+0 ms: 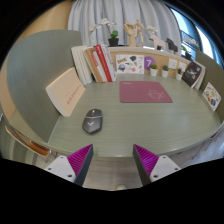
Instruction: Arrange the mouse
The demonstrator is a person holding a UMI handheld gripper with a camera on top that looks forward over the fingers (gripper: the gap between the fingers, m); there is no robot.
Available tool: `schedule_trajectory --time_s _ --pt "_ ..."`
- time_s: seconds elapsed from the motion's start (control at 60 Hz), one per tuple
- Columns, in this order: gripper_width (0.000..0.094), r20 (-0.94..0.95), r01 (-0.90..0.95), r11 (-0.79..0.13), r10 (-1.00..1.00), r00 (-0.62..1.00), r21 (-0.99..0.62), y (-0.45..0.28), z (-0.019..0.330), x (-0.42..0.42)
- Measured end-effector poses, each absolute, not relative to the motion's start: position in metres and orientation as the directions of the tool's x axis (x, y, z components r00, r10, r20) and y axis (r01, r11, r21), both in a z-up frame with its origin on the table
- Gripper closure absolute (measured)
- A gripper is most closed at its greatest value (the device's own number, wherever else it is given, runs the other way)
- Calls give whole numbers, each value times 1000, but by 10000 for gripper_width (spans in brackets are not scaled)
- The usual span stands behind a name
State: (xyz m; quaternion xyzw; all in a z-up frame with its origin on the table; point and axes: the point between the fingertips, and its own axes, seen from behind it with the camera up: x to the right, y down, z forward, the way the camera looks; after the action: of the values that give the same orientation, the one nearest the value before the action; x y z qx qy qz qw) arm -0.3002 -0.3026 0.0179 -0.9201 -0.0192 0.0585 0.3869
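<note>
A small grey mouse [93,122] lies on the pale green table [170,125], ahead of my left finger and a little to its left. A dark red mouse mat [140,92] lies flat further back, to the right of the mouse. My gripper [113,158] hovers above the table's near part with its two magenta pads [82,158] wide apart. It is open and nothing stands between the fingers. The mouse is well clear of both fingers.
A beige board [66,92] leans at the left of the table. Books and picture cards [128,64] stand along the back edge, with small pots [165,72] and framed cards [211,95] running down the right side. A curtain hangs behind.
</note>
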Motion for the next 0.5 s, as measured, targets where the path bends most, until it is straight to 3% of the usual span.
schedule_trajectory --time_s 0.417,0.5 --pt "148 -74 37 -692 130 989 -721 -207 -11 -391" --pt "208 -25 71 -691 128 991 -720 -194 -13 -390"
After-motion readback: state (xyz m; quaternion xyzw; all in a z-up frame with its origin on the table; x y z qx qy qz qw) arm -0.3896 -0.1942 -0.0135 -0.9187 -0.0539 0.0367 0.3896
